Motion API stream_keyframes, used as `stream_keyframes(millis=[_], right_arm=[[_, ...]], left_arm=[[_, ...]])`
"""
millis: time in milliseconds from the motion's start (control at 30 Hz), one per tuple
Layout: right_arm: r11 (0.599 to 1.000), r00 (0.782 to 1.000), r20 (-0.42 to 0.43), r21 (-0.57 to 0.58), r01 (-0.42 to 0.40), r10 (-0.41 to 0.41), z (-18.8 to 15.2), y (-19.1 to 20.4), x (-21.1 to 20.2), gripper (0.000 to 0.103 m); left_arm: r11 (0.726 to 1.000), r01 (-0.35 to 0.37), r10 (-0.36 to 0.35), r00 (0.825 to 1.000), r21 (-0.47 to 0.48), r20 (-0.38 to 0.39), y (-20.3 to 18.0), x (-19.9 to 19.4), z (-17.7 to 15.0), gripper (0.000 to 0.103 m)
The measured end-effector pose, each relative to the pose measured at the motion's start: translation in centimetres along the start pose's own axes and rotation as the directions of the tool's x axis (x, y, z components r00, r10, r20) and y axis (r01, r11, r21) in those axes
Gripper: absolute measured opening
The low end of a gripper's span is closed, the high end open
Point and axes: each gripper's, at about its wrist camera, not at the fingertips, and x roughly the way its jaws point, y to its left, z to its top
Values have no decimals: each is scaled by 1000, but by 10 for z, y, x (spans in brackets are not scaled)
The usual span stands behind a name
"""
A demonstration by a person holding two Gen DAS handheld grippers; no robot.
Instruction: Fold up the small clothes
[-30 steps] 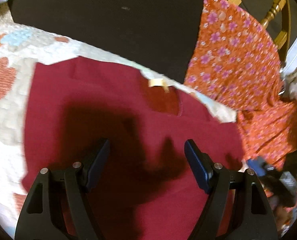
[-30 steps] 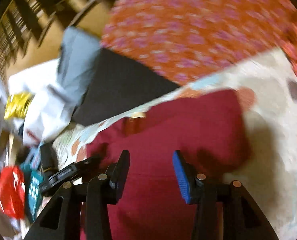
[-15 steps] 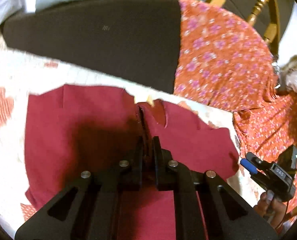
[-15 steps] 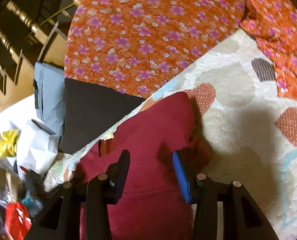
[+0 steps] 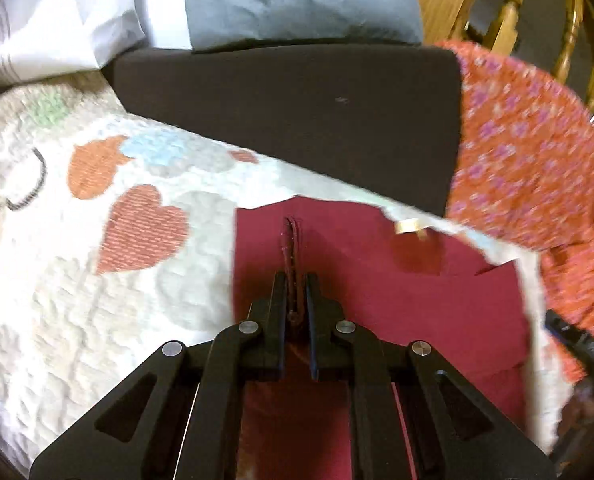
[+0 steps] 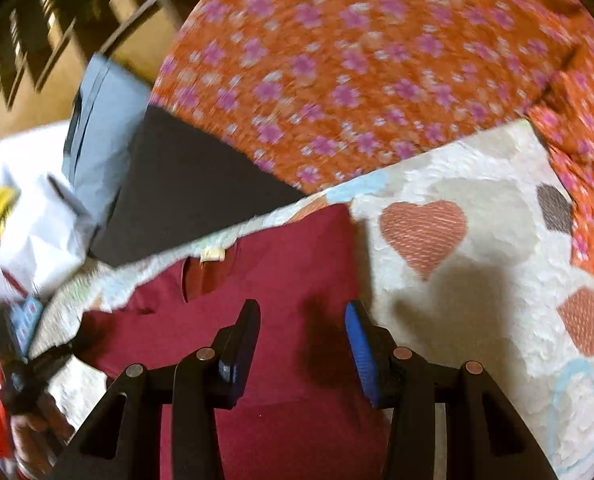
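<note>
We note that the left gripper [image 5: 295, 280], whose jaws stood wide over flat fabric a second ago, is now clamped on a pinched ridge of the dark red garment [image 5: 377, 300]; a thin upright pleat of cloth runs out from between the pads toward the far edge. The garment's left edge has come inward since then: more of the heart-patterned quilt [image 5: 97, 280] lies bare on the left. We judge this to be the start of a side fold, with the left portion being drawn across toward the right.

The right gripper [image 6: 303, 336] hovers above the garment's right part, jaws half open as before, nothing between the pads.

The garment lies on the quilt, neckline and pale label [image 6: 212, 255] at the far side, close to the quilt's far edge and a dark cushion [image 5: 297, 112]. The fabric looks plain, soft and fairly smooth. An orange floral cloth [image 6: 357, 60] lies beyond to the right.
</note>
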Motion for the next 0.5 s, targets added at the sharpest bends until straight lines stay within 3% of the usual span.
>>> stream_keyframes(millis=[233,333,500], right_arm=[[978,988,-56,-156,136,-147,1,13,54,43],[951,962,-132,-233,203,-238,2,10,79,43],[963,974,-85,-191,191,-210,10,11,48,43]], left_arm=[[999,-43,40,994,-21,-100,7,21,-17,7],[998,-44,37,991,-45,-132,10,24,-23,7],[998,-63,60,990,-19,-131,5,26,-26,7]])
